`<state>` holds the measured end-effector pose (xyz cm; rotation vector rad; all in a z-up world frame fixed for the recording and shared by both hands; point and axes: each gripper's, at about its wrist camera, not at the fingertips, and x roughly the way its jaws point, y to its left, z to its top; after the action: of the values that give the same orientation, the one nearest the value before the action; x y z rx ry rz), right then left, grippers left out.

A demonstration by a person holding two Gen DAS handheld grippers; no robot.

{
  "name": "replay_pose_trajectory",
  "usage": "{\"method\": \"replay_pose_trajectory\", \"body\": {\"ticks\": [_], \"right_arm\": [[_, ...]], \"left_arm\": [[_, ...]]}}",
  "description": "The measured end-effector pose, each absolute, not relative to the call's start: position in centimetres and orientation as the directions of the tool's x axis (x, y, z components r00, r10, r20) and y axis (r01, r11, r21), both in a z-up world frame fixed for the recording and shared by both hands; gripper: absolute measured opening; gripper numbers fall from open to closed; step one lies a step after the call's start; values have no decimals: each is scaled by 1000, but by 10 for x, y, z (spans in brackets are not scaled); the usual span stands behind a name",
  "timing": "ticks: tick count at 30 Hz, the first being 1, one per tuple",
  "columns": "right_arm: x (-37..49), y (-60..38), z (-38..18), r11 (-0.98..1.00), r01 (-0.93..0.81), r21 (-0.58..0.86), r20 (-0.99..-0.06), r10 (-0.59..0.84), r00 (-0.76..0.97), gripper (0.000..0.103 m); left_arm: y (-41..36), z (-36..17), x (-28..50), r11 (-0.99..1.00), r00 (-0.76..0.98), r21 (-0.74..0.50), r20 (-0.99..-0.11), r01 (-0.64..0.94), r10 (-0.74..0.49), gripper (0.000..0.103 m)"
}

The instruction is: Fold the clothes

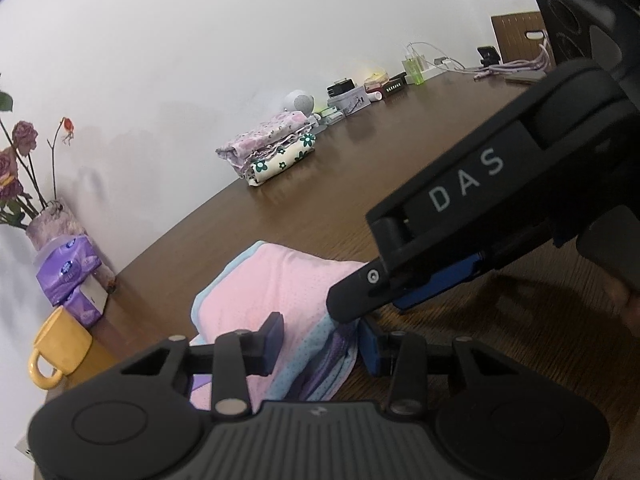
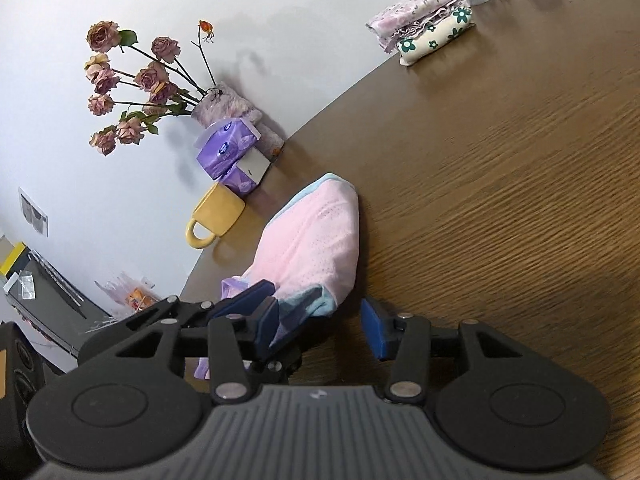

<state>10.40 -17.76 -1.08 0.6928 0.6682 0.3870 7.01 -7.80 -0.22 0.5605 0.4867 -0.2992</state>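
a: where's the pink garment (image 1: 276,292)?
b: bunched on the table (image 2: 500,168), near the yellow mug (image 2: 214,218)
a: tongs?
b: left tongs (image 1: 320,340) and right tongs (image 2: 320,326) both spread wide around its near edge, neither clamping it

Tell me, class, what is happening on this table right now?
A person holding two tongs is folding a pink garment with light blue trim on the wooden table. Both the left tongs and the right tongs are open around its near edge. A folded floral stack already sits farther back.
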Motion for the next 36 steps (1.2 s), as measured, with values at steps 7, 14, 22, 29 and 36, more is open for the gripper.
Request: {"method": "replay_pose_trajectory", "body": {"ticks": [7, 14, 22, 29, 36], "right_arm": [[106, -177, -12, 707, -83, 702, -439, 522, 732, 47], [107, -172, -14, 686, -63, 725, -429, 521, 738, 47], [112, -164, -15, 676, -48, 735, -425, 515, 744, 46], [116, -159, -14, 675, -44, 737, -424, 512, 747, 46], [116, -158, -14, 678, -48, 733, -424, 511, 748, 46]], "left_arm": [[-73, 0, 73, 831, 838, 389, -524, 398, -156, 40], [-73, -1, 73, 830, 834, 379, -525, 409, -171, 40], [-70, 0, 72, 840, 831, 352, -523, 413, -189, 40], [-66, 2, 73, 855, 823, 311, -529, 415, -207, 40], [-63, 3, 74, 863, 817, 288, -535, 416, -215, 40]]}}
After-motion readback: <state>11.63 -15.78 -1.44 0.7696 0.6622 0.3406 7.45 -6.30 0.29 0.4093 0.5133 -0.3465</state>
